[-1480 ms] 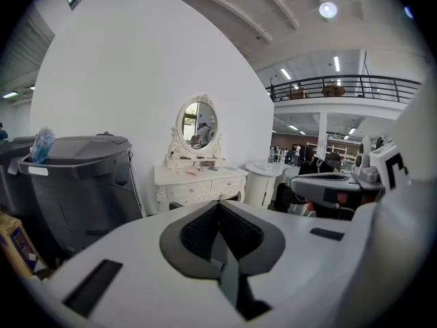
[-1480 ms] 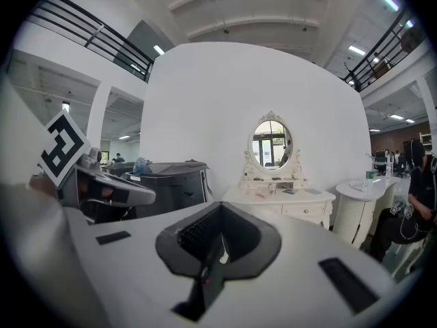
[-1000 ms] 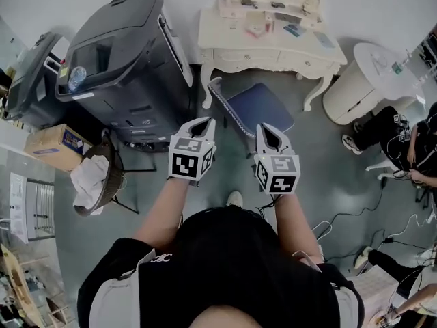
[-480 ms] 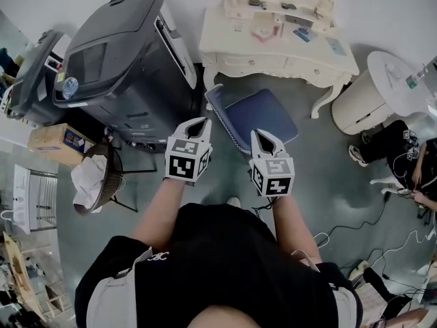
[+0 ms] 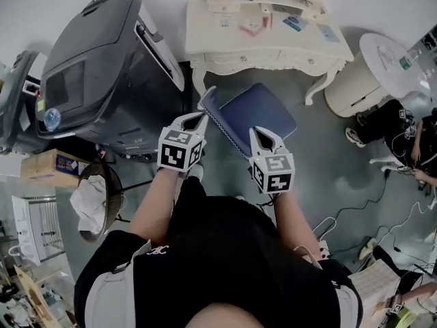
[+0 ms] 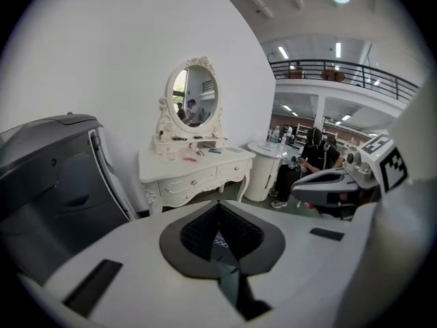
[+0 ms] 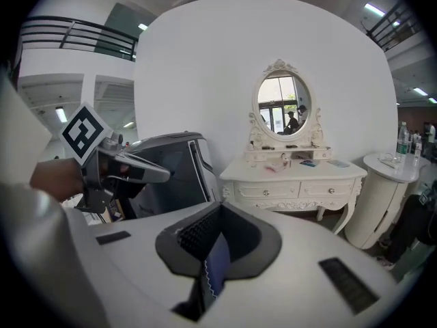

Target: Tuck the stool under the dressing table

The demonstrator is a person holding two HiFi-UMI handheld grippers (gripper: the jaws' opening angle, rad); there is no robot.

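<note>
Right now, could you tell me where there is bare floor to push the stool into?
Bare floor lies between the dressing table's front legs, just ahead of the stool. More lies right, towards the round white table. Left is crowded by the grey machine.

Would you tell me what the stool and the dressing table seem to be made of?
Stool: seems upholstered in matte dark-blue fabric, pale patterned trim along its edge. Dressing table: probably wood painted cream, judging by carved curved legs and drawer fronts.

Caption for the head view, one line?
Left gripper and right gripper shut on the near edge of the blue stool, set before the cream dressing table, not yet tucked.
</note>
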